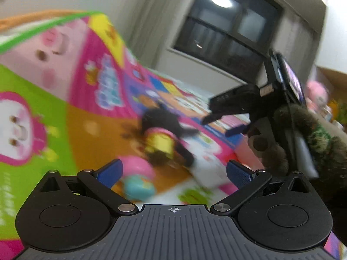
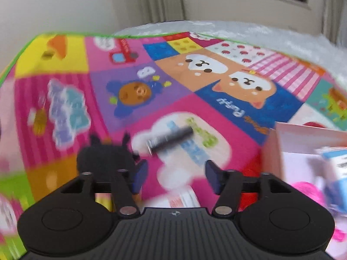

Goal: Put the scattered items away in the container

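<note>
My left gripper (image 1: 173, 173) is open and empty above the colourful play mat (image 1: 91, 99). Ahead of it lie a black plush toy with a yellow and pink middle (image 1: 162, 136) and a pink and blue round toy (image 1: 138, 179) by its left finger. The right gripper (image 1: 219, 112) shows in the left wrist view, open, over the mat. In the right wrist view my right gripper (image 2: 175, 176) is open and empty. A dark cylinder (image 2: 171, 139) lies just ahead of it. The black plush (image 2: 104, 158) sits left. A pink box (image 2: 303, 138) with items inside stands right.
The play mat (image 2: 195, 82) lies on a grey-white cover (image 2: 271, 32) that reaches a wall with curtains and a dark window (image 1: 227, 28). A fuzzy brown sleeve (image 1: 314, 143) holds the right gripper. A pink doll (image 1: 316, 95) sits at the far right.
</note>
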Demonstrator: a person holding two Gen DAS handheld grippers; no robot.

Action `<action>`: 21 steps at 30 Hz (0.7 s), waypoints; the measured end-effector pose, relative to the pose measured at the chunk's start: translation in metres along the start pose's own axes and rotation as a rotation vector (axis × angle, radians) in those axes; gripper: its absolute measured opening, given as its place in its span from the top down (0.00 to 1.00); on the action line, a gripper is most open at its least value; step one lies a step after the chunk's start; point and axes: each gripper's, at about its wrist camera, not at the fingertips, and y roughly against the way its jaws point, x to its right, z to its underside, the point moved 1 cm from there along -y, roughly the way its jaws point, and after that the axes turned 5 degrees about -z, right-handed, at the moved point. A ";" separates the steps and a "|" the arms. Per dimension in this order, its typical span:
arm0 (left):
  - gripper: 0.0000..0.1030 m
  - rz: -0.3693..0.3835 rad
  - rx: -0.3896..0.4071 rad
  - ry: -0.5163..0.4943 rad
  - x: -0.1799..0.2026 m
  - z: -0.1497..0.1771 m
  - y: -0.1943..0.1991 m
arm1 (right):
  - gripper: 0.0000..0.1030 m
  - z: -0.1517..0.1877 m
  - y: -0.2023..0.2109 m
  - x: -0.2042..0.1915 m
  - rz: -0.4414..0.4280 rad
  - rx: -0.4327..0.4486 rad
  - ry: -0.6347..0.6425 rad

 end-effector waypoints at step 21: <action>0.00 0.152 -0.217 -0.231 0.026 0.036 -0.022 | 0.65 0.056 -0.022 -0.015 0.002 -0.317 0.269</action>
